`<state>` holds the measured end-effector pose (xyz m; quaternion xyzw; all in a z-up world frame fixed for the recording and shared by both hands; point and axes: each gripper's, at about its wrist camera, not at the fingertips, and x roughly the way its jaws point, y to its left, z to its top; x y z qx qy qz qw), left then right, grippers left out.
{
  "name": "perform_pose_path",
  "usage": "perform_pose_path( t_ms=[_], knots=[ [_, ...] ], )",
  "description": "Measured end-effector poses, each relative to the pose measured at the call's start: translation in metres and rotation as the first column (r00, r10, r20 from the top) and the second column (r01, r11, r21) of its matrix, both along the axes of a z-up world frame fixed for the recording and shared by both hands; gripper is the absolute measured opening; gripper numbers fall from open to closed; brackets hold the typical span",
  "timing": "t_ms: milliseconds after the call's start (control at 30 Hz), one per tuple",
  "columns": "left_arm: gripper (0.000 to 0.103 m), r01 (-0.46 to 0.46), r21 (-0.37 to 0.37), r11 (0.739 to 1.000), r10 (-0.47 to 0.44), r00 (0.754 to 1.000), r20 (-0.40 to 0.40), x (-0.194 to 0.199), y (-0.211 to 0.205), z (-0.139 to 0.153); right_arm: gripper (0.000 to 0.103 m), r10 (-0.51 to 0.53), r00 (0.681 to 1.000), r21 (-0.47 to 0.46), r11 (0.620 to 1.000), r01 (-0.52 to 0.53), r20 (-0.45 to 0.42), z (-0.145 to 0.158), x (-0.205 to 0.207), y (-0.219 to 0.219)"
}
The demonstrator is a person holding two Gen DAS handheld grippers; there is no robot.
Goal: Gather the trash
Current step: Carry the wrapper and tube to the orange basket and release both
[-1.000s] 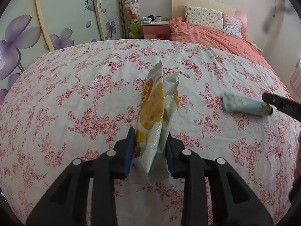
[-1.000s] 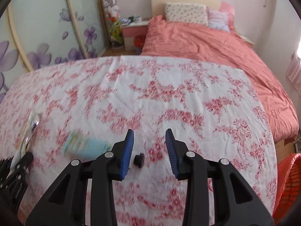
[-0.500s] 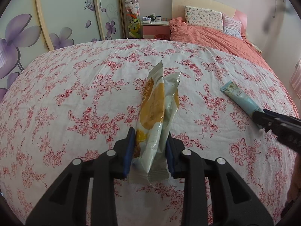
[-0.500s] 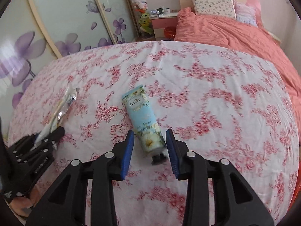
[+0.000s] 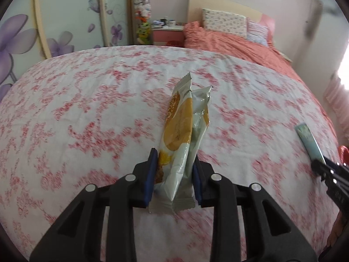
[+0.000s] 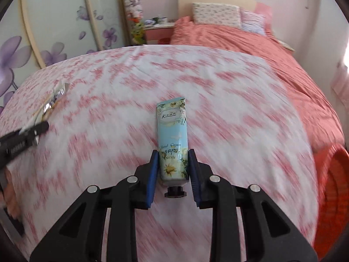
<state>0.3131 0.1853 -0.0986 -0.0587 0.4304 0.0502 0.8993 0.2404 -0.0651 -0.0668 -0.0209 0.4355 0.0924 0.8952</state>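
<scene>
the right gripper (image 6: 171, 172) now has its jaws closed on the hand cream tube (image 6: 173, 139). half a second ago the tube lay flat on the flowery surface (image 6: 229, 113) between open jaws, and now it is pinched near its black cap and points up and away, near the right edge of the surface. the blur says the gripper is moving. the left gripper (image 5: 173, 175) has not changed: its jaws hold the snack wrapper (image 5: 183, 135) upright over the middle of the surface, as before. so both bits of trash are picked up. i think the next job is to carry them to the red basket (image 6: 333, 185) just past the right edge and drop them in.
</scene>
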Motion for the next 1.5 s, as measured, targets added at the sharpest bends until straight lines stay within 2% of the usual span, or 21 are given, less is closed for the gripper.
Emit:
perform_pose_path(
  t_ms=[133, 300, 467, 700, 1200, 1233, 1267, 1500],
  knots=[
    [0.029, 0.068, -0.019, 0.997, -0.068, 0.998, 0.004, -0.018, -0.023, 0.0, 0.028, -0.057, 0.998, 0.029, 0.998, 0.057, 0.009, -0.001, -0.029, -0.022],
    [0.034, 0.133, -0.019, 0.991, -0.133, 0.991, -0.004, -0.034, -0.056, -0.001, 0.028, -0.082, 0.997, 0.038, 0.996, 0.082, 0.011, -0.002, -0.035, -0.028],
    [0.037, 0.118, 0.024, 0.993, -0.117, 0.993, -0.008, -0.033, -0.067, -0.005, 0.028, -0.092, 0.996, 0.042, 0.995, 0.091, 0.011, -0.003, -0.03, -0.027],
    [0.037, 0.109, 0.007, 0.994, -0.109, 0.994, -0.005, -0.034, -0.063, -0.005, 0.029, -0.093, 0.996, 0.011, 0.996, 0.092, 0.013, -0.004, -0.031, -0.026],
    [0.037, 0.105, 0.037, 0.994, -0.105, 0.994, -0.014, -0.033, -0.065, -0.005, 0.03, -0.108, 0.994, 0.004, 0.994, 0.107, 0.015, -0.005, -0.033, -0.026],
    [0.036, 0.102, 0.037, 0.994, -0.102, 0.995, -0.012, -0.033, -0.065, -0.004, 0.03, -0.109, 0.994, 0.007, 0.994, 0.109, 0.014, -0.005, -0.033, -0.026],
    [0.028, 0.099, 0.03, 0.995, -0.099, 0.995, -0.008, -0.033, -0.063, -0.004, 0.028, -0.111, 0.994, 0.016, 0.994, 0.11, 0.015, -0.005, -0.034, -0.027],
    [0.024, 0.08, 0.021, 0.997, -0.081, 0.997, 0.017, -0.044, -0.06, 0.002, 0.027, -0.133, 0.99, 0.068, 0.989, 0.13, 0.05, 0.004, -0.045, -0.041]
  ],
)
